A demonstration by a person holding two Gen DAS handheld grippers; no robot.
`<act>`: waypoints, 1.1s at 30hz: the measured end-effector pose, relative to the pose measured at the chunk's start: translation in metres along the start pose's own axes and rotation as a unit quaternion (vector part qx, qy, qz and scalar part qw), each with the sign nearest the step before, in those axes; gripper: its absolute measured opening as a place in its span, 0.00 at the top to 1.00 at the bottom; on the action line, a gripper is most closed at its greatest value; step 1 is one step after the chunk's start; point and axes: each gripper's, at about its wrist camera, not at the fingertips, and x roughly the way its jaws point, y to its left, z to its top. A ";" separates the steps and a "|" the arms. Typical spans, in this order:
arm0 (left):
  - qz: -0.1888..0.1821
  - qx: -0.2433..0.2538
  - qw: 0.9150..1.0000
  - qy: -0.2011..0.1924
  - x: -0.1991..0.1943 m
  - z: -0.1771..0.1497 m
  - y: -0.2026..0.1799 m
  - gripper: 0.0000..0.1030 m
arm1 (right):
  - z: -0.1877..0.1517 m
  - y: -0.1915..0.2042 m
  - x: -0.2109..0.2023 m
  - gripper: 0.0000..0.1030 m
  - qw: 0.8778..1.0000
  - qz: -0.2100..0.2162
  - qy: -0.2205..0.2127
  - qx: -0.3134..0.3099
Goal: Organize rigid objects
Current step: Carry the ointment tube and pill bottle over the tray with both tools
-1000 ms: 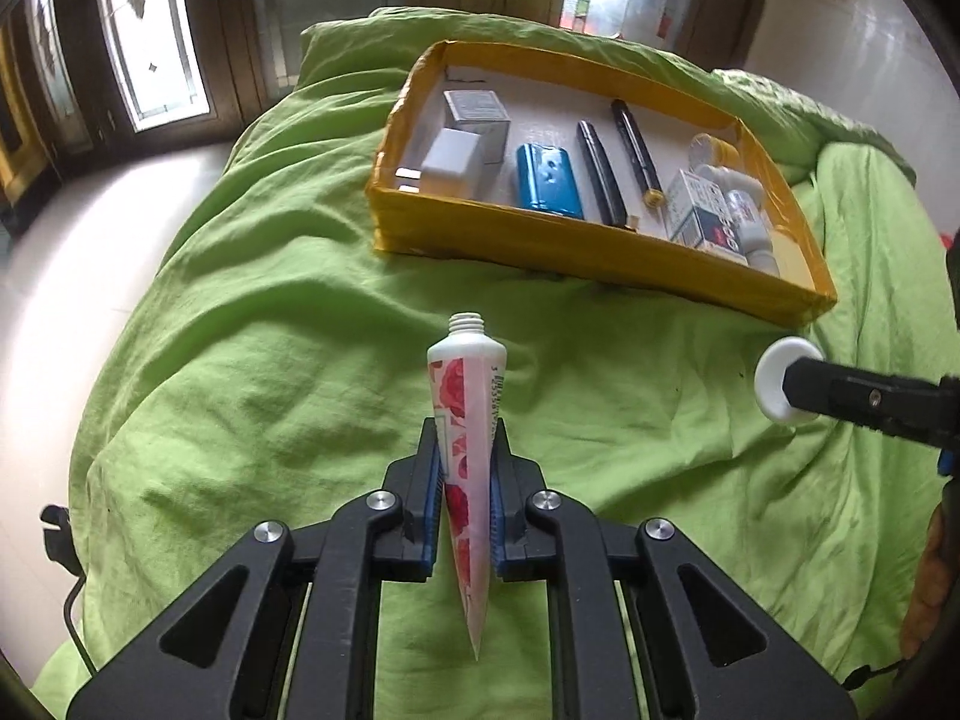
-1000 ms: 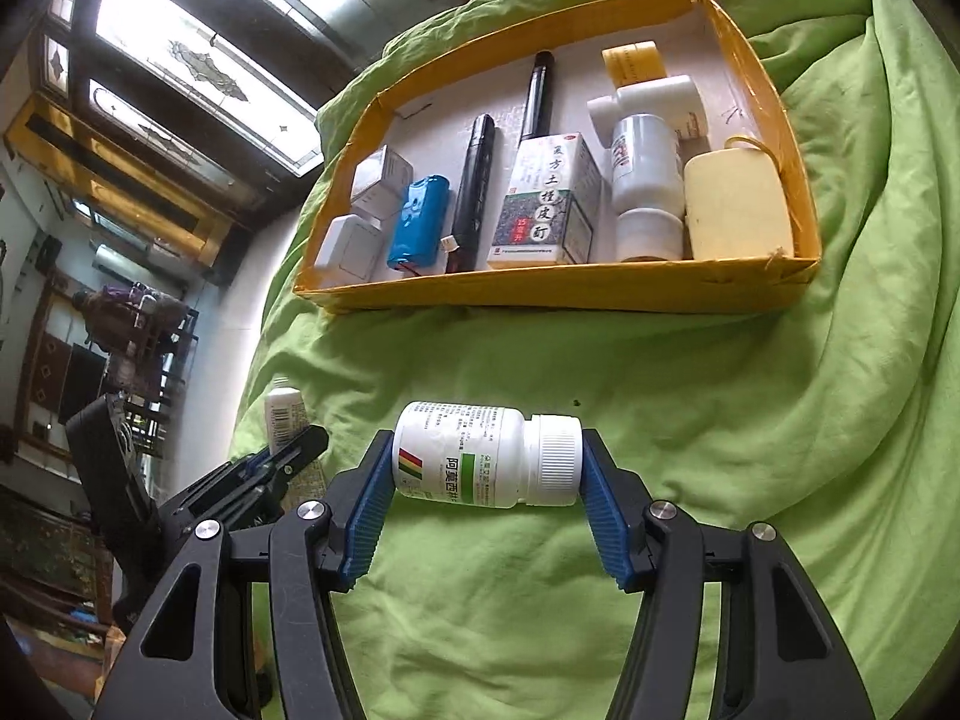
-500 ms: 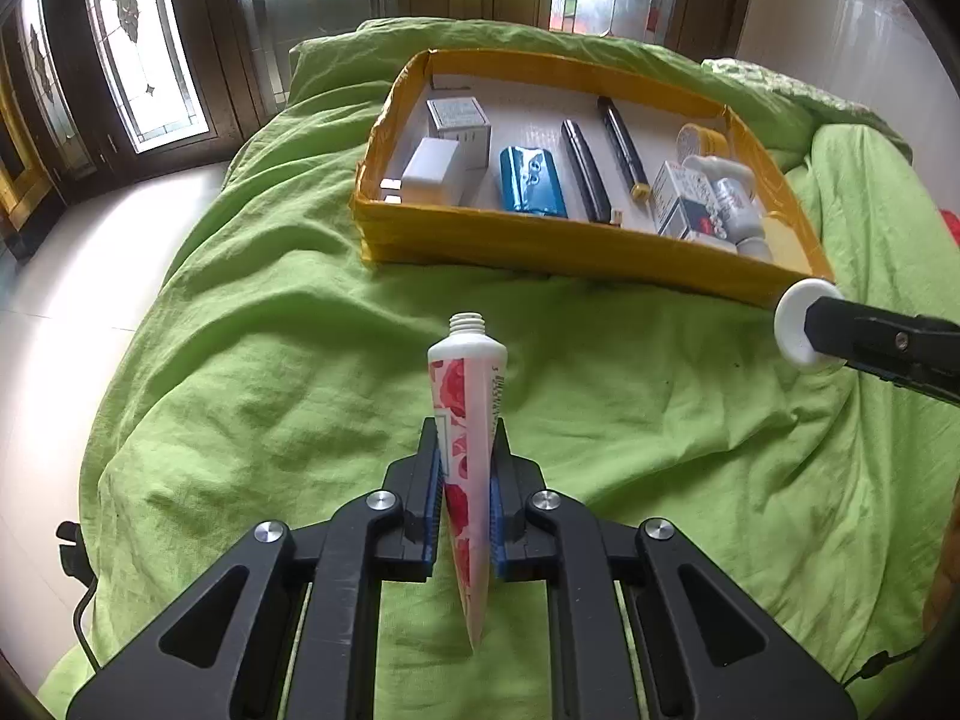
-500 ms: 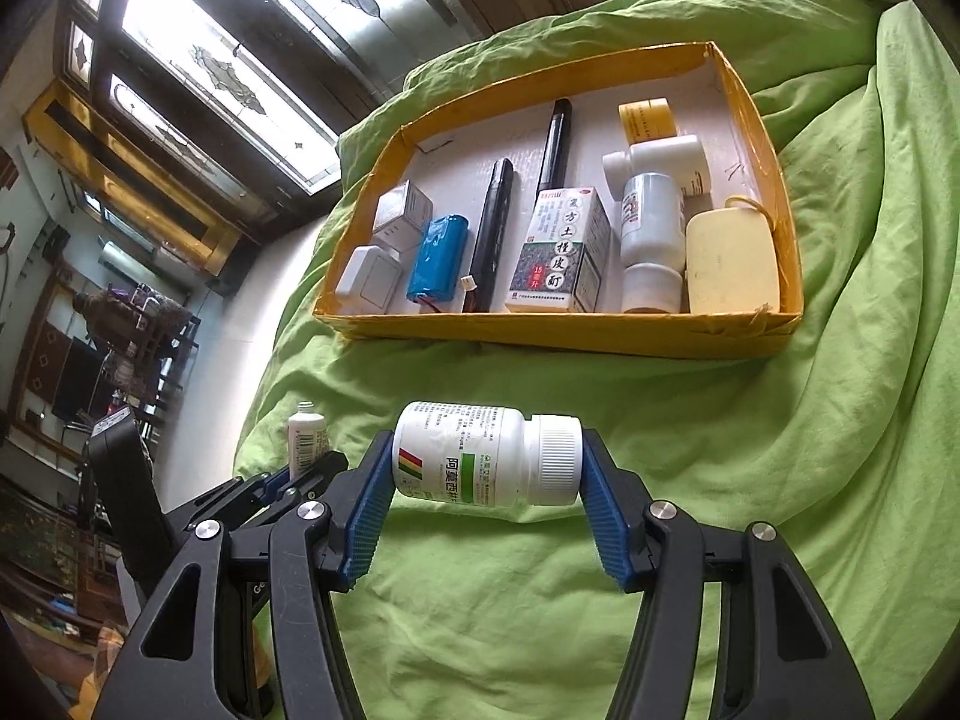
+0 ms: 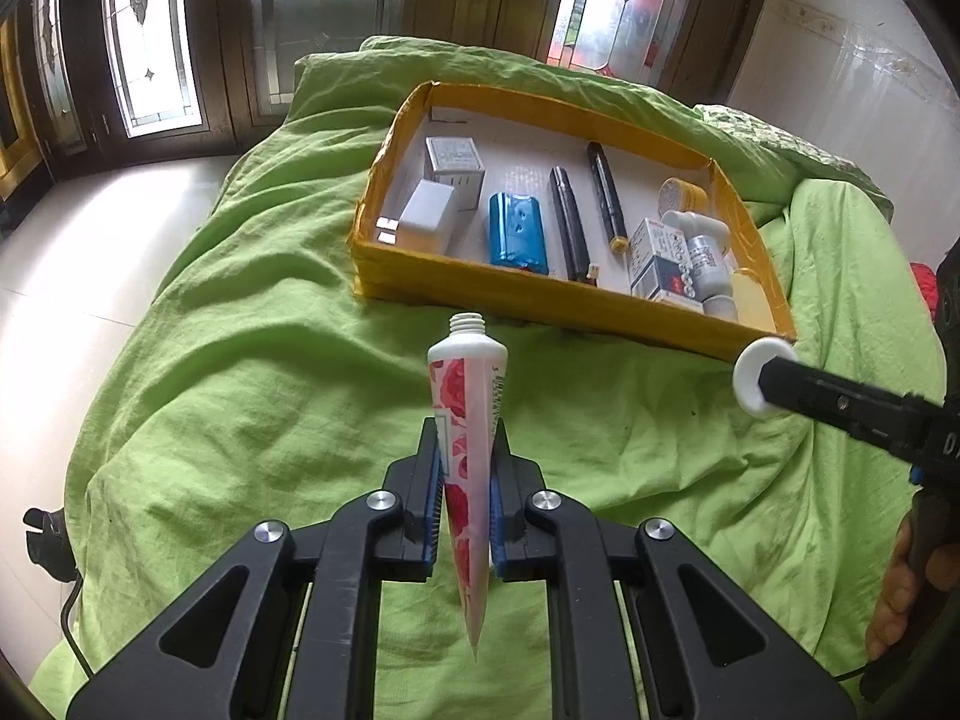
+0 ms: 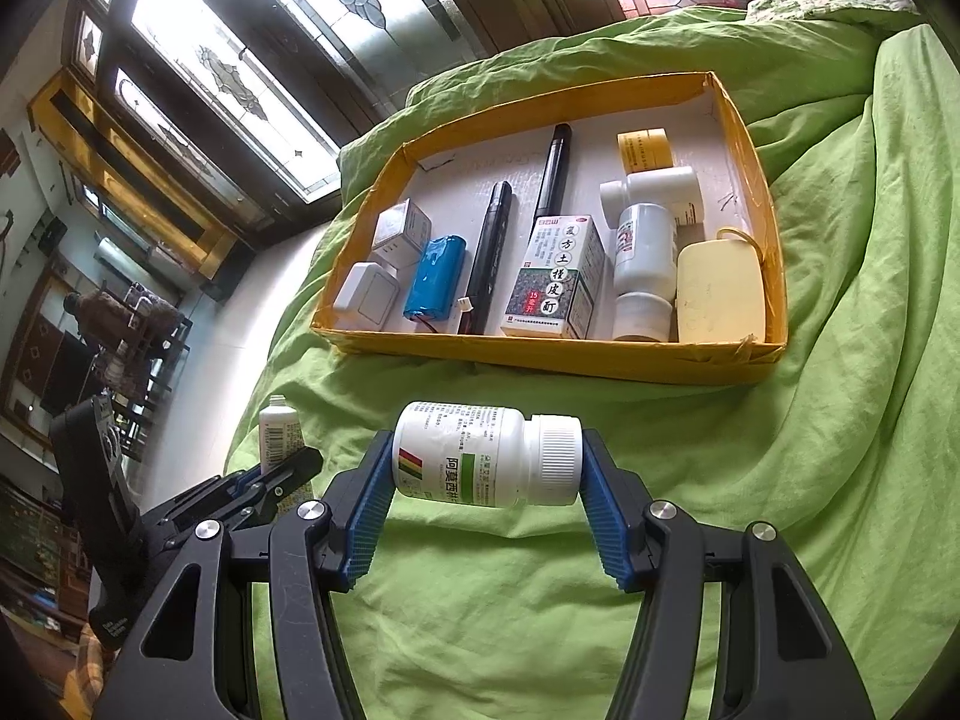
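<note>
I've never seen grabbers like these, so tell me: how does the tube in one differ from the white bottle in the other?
The tube is flat, tapering and rose-printed; the pill bottle is round, white, with green lettering. The tube has no cap, its threaded neck bare, while the bottle has a ribbed cap. The left gripper pinches the tube's sides; the right gripper clamps the bottle end to end. Both are held above the green bedspread.

Left wrist view: looks down along its fingers, close above green bedding (image 5: 240, 396); yellow tray (image 5: 540, 294) near, at 12 o'clock. Right wrist view: same downward tilt; tray (image 6: 540, 354) at 12–1 o'clock. Shared: tray, bedding; each view catches the other gripper
</note>
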 end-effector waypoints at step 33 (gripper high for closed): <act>-0.004 0.022 0.999 -0.029 -0.006 0.063 -0.025 0.90 | 0.007 0.000 -0.013 0.47 0.999 -0.018 -0.032 -0.004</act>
